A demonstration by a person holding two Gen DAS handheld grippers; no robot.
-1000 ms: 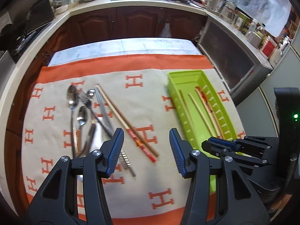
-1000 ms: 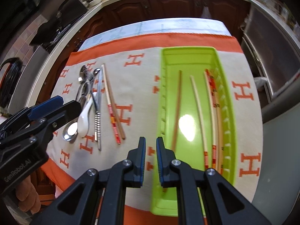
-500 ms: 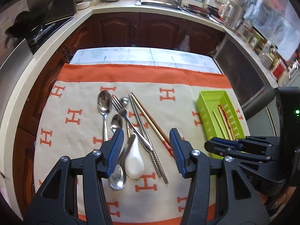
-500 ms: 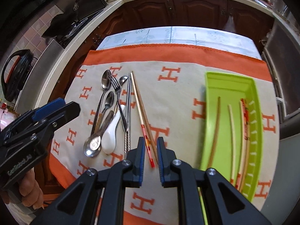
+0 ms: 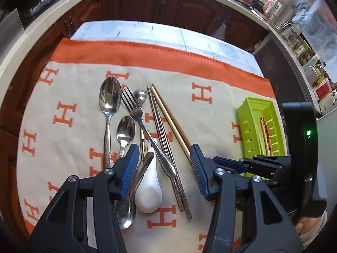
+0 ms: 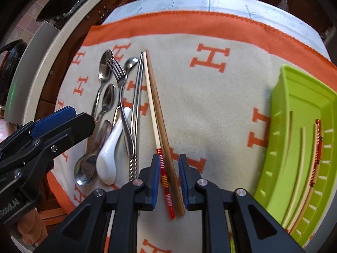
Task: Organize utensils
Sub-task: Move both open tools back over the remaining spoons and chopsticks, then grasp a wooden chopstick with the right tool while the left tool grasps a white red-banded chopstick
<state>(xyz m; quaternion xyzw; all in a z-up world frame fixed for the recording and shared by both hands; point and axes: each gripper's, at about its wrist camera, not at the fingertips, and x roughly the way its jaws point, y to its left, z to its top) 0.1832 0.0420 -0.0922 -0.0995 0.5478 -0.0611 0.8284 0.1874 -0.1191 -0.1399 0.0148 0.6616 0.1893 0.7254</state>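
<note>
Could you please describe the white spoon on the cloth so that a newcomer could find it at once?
On the cream cloth with orange H letters, look at the cutlery pile left of the green tray. The white spoon lies in that pile between metal spoons and the steel chopsticks. It is the only white, ceramic-looking piece there.

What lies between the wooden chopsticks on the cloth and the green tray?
Only bare cloth lies between the chopsticks and the green tray, seen best in the right wrist view.
</note>
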